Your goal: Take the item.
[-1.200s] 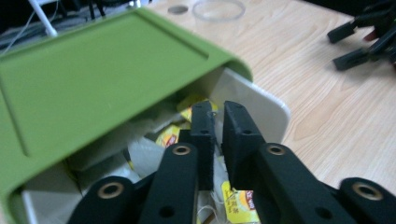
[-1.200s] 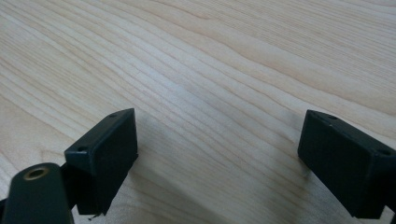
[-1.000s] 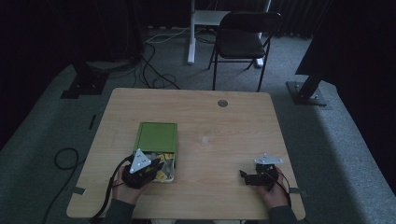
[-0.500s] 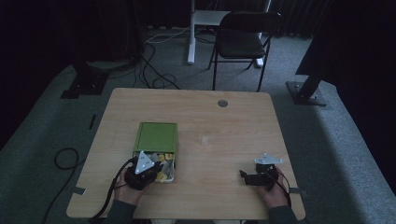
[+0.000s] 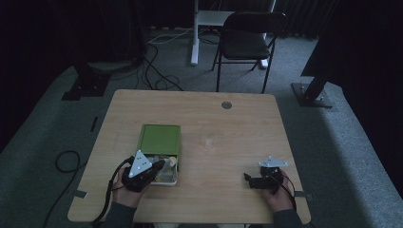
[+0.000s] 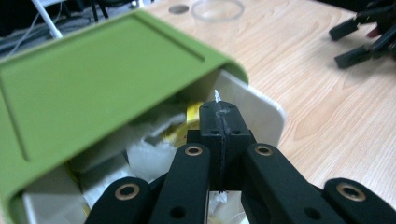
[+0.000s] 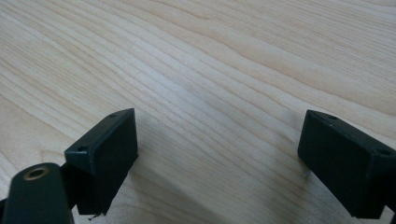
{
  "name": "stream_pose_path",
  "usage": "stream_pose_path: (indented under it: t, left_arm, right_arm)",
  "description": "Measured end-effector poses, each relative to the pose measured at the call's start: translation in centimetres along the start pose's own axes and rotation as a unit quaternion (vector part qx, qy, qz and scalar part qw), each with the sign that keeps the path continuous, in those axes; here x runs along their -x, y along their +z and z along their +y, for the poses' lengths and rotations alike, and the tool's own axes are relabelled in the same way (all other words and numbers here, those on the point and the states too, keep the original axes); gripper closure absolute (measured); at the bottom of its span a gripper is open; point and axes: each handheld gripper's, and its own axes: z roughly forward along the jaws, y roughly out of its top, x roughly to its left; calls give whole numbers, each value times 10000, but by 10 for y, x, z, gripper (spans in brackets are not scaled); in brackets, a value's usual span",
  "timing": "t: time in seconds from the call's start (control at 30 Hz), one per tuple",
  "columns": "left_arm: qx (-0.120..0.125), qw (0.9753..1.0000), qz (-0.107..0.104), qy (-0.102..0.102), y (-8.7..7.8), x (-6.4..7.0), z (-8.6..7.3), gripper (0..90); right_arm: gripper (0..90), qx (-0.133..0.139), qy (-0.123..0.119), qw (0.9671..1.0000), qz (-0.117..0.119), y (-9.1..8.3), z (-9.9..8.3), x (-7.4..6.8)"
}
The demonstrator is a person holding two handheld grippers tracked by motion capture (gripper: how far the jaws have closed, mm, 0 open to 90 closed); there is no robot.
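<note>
The left gripper point(image 5: 160, 167) sits at the near left of the wooden table point(image 5: 228, 128), its jaws pressed together over the open end of a white box point(image 6: 261, 109). A tiny sliver of clear or white material pokes up between the closed tips; what it belongs to cannot be told. The box lies just behind the table's near edge, left of centre, with a green lid point(image 5: 159, 138) slid back toward the far side so that only the near strip of the box is uncovered. In the left gripper view that opening holds crumpled white and yellow wrappers point(image 6: 159, 140), and the lid's front lip hangs close over the jaws, so headroom there is tight. The box's white rim stands just to the right of the jaw tips.

The right gripper point(image 5: 252, 180) rests at the near right, well apart from the box, close to the near edge and to the right-hand edge of the table. Its jaws stand wide apart with nothing but bare wood grain between them.

Between the two grippers the tabletop is bare, and the whole far half is open apart from a small round grommet point(image 5: 226, 105) near the far edge. A clear round ring point(image 6: 218, 8) lies on the wood beyond the lid in the left gripper view
</note>
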Motion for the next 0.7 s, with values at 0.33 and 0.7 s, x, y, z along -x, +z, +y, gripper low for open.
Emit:
stream_pose_path:
  t: [0.33,0.7]
  left_arm:
    - [203,9997,-94,20,-12,-2,13,900]
    - [302,9992,-265,38,-15,-2,24,900]
  right_arm:
    - [116,1,0,10000,0,0,0,0]
    - [116,1,3,10000,1,0,0,0]
